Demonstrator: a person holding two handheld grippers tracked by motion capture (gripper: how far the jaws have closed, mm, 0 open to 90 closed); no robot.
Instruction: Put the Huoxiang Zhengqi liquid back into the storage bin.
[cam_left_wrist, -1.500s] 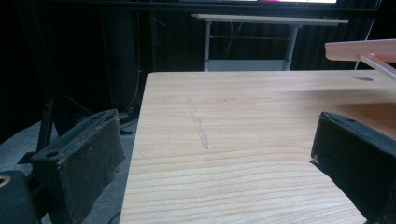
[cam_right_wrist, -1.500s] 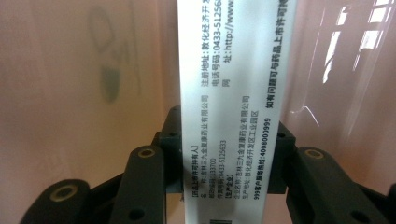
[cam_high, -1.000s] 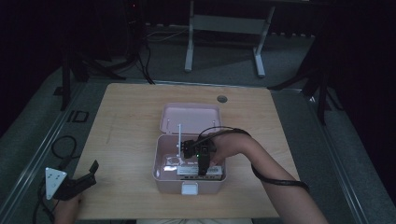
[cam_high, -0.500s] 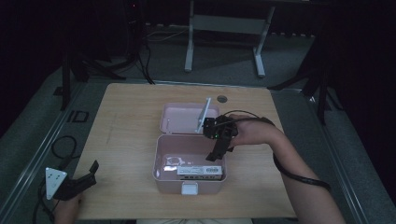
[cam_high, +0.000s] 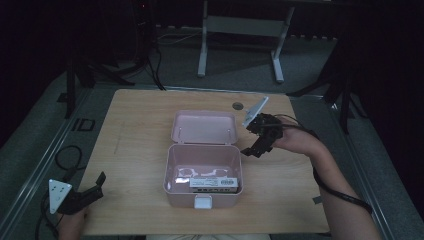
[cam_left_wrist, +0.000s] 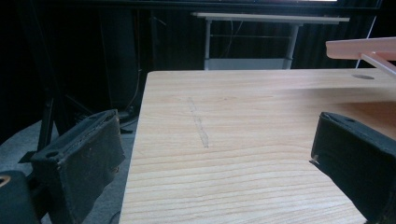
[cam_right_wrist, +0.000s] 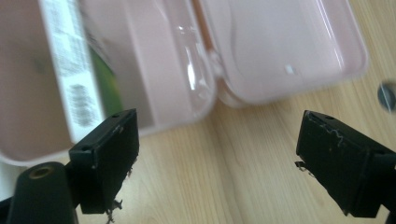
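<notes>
An open pink box (cam_high: 202, 170) stands mid-table, its lid (cam_high: 204, 127) laid flat behind it. A flat packet with a white printed label (cam_high: 214, 183) lies inside near the front wall. My right gripper (cam_high: 252, 150) hovers just right of the box, off its rim. Its jaws have just been opening and hold nothing. In the right gripper view this gripper (cam_right_wrist: 217, 163) looks down on bare wood, with the box (cam_right_wrist: 154, 60) and the packet's label (cam_right_wrist: 70, 70) beyond. My left gripper (cam_high: 100, 186) rests at the table's front left corner, open and empty (cam_left_wrist: 215, 163).
A round cable hole (cam_high: 237, 105) sits in the wooden table (cam_high: 135, 150) behind the lid. In the left gripper view the lid's edge (cam_left_wrist: 359, 49) shows at upper right. A desk frame (cam_high: 240, 30) stands on the floor beyond the table.
My right gripper has lifted out of the box and swung to its right side, jaws opening. The packet stays in the box. The left gripper has not moved.
</notes>
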